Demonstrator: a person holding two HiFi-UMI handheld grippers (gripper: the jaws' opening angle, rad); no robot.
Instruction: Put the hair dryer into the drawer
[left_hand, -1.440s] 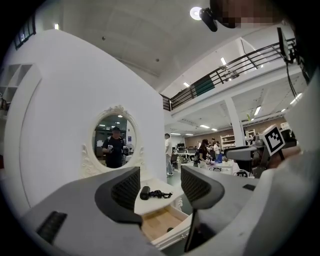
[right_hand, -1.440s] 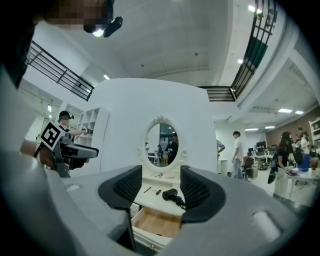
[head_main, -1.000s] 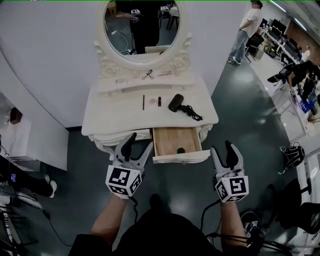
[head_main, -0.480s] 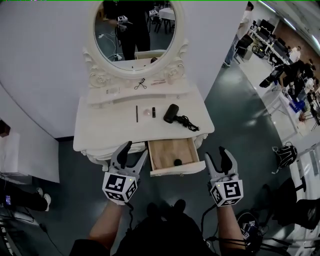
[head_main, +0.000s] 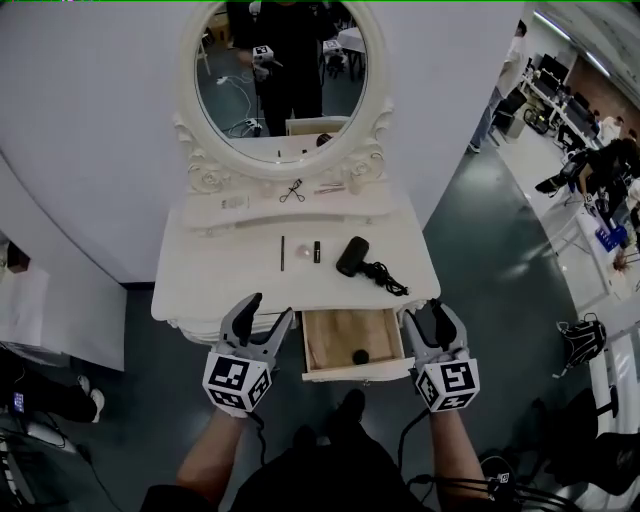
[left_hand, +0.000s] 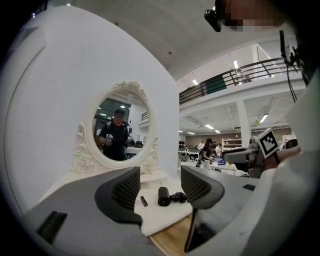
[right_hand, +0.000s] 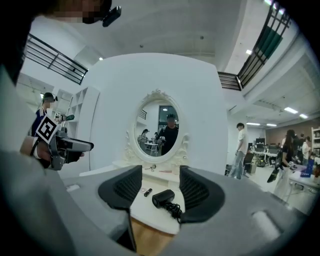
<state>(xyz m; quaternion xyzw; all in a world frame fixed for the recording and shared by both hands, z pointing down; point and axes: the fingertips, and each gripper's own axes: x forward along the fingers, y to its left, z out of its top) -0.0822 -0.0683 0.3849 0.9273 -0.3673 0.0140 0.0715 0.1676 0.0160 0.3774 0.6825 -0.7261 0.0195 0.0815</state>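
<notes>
Hair dryer (head_main: 352, 255) lies on worktop (head_main: 220, 285) just behind open drawer (head_main: 352, 338), cord (head_main: 385, 278) beside it. Left hand-held gripper (head_main: 268, 308) and right hand-held gripper (head_main: 427, 312) both wide, empty. Dryer probably rigid, light, smooth: grip mid-body; cord will dangle.

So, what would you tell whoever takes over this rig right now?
Left gripper: jaws open, empty, left of the drawer.
Right gripper: jaws open, empty, by the drawer's right front corner.
Hair dryer: lying on the dressing table top, cord bunched beside it.
Drawer: pulled open, a small dark item inside.
Done: drawer open. Left: pick up the dryer, set it in the drawer.
</notes>
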